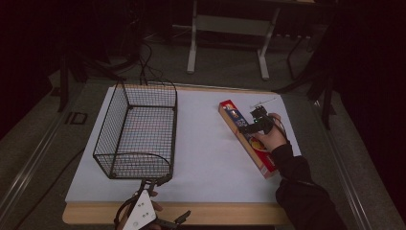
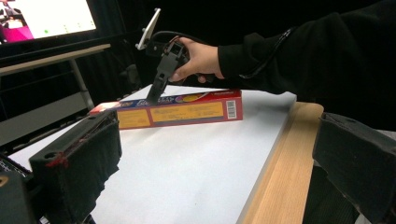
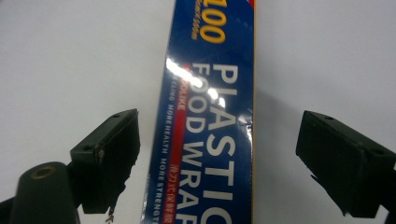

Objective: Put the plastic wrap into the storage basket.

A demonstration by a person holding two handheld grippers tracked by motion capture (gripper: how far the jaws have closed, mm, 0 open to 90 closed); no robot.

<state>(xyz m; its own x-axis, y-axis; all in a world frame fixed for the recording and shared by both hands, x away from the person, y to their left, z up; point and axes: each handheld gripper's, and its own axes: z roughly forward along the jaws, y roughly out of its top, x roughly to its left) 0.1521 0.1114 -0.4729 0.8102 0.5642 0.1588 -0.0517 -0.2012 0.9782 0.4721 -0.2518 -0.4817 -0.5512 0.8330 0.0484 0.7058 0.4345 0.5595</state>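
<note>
A long plastic food wrap box (image 1: 231,113), red and blue, lies flat on the right part of the white table top (image 1: 206,158). My right gripper (image 1: 248,127) hangs just over the box's middle, pointing down. In the right gripper view it (image 3: 229,158) is open, its jaws standing either side of the box (image 3: 210,116) without touching it. My left gripper (image 1: 165,202) is open at the table's front edge, near the wire basket's front corner. In the left gripper view it (image 2: 217,168) holds nothing and faces the box (image 2: 187,111) and the right gripper (image 2: 154,95).
A black wire basket (image 1: 173,124) stands on the left half of the table with nothing in it. The table's wooden front edge (image 1: 225,213) shows below the white top. A table frame (image 1: 227,24) and cables lie on the floor behind.
</note>
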